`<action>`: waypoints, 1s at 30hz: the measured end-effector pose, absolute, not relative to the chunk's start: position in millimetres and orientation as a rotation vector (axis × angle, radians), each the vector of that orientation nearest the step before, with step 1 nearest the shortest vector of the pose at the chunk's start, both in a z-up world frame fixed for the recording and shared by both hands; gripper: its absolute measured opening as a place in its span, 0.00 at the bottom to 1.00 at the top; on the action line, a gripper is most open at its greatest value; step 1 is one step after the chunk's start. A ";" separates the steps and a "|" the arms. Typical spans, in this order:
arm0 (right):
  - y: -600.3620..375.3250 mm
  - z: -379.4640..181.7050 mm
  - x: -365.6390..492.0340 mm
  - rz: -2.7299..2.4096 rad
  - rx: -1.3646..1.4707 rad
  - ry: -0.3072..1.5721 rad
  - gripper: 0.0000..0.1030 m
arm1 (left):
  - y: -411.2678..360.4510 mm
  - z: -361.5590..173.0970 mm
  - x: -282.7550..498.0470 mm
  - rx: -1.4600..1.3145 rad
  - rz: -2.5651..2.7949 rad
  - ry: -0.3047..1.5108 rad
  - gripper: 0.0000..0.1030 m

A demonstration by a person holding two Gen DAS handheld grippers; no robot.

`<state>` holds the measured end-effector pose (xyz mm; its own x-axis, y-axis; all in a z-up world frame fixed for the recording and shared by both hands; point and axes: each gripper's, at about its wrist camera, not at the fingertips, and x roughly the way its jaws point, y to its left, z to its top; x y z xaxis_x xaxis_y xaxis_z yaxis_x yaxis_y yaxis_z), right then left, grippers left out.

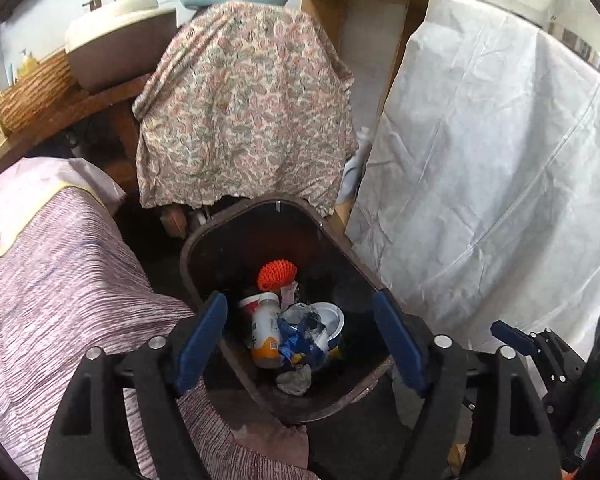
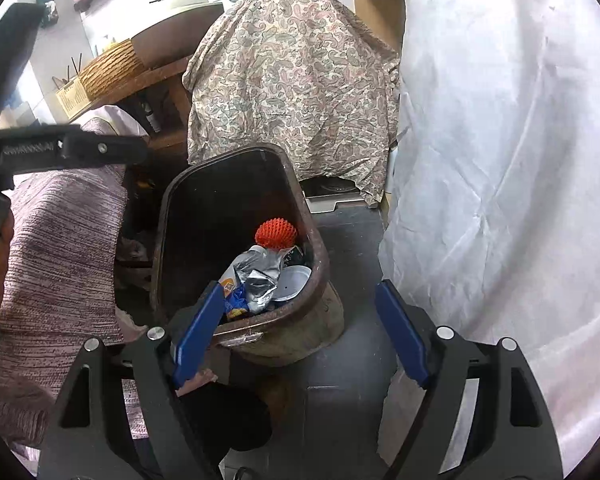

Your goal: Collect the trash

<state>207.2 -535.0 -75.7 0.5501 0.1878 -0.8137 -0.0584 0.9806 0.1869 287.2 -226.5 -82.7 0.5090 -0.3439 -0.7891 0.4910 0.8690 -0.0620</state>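
Note:
A brown trash bin [image 1: 204, 236] [image 2: 162, 216] stands on the floor, its mouth open. Inside lie an orange net ball [image 1: 277, 275] [image 2: 276, 233], a small bottle [image 1: 265, 332], a crumpled foil bag [image 1: 300, 332] [image 2: 260, 276], a white lid [image 1: 332, 320] and a wad of tissue [image 1: 296, 380]. My left gripper [image 1: 299, 296] hangs open right over the bin's mouth, nothing between its pads. My right gripper [image 2: 300, 285] is open and empty too, at the bin's near right rim. The left gripper's black body [image 2: 60, 148] shows at the right wrist view's left edge.
A paisley cloth [image 1: 244, 112] drapes something behind the bin. A white sheet [image 1: 500, 160] hangs close on the right. A striped purple cloth [image 1: 60, 280] lies on the left. A wooden shelf holds a basket [image 1: 36, 92]. Dark floor [image 2: 348, 360] lies right of the bin.

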 end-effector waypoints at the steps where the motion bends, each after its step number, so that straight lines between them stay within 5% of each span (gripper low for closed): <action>1: -534.7 -74.8 206.4 0.147 0.144 0.975 0.76 | -223.2 -77.8 282.1 0.182 -0.505 0.890 0.75; 15: -513.4 -32.5 185.8 0.198 0.120 0.872 0.84 | -136.6 -15.3 201.2 0.134 -0.393 0.653 0.95; 30: -438.4 46.3 131.1 0.329 0.044 0.639 0.95 | -45.7 0.8 102.3 0.126 -0.107 0.439 0.95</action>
